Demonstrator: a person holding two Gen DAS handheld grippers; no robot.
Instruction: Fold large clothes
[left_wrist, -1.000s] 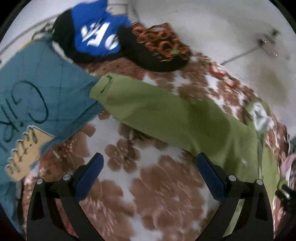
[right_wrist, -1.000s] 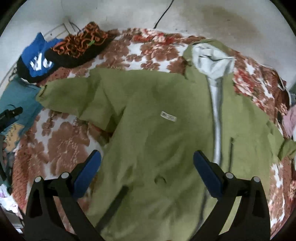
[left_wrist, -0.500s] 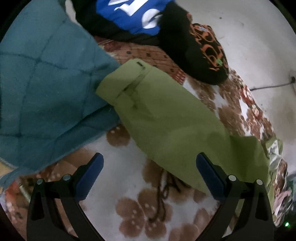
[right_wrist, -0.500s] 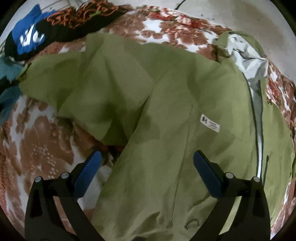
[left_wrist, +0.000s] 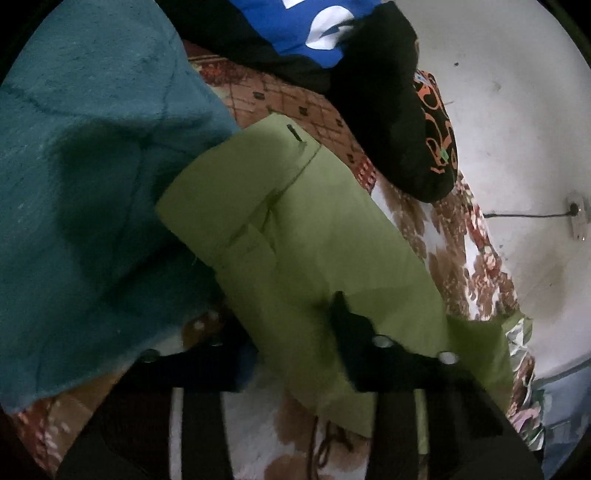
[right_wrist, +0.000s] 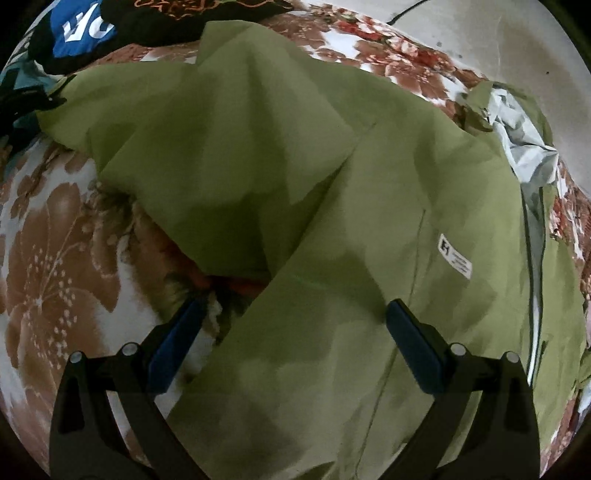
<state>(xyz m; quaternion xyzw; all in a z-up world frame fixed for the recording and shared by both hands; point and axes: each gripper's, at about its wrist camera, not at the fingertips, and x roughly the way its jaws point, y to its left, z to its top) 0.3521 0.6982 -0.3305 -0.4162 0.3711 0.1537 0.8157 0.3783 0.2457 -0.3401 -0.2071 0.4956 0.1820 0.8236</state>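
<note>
Floral bedspread (right_wrist: 55, 258), pale wall (left_wrist: 517, 110), green jacket (right_wrist: 369, 221) spread flat

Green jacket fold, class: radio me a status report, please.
Left gripper shut on olive-green jacket's sleeve. Right gripper open, straddling jacket body's side edge. Teal fleece blanket beside the cuff.

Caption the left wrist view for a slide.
Left gripper closed on the green jacket's sleeve, lying on the floral blanket beside a teal towel.
</note>
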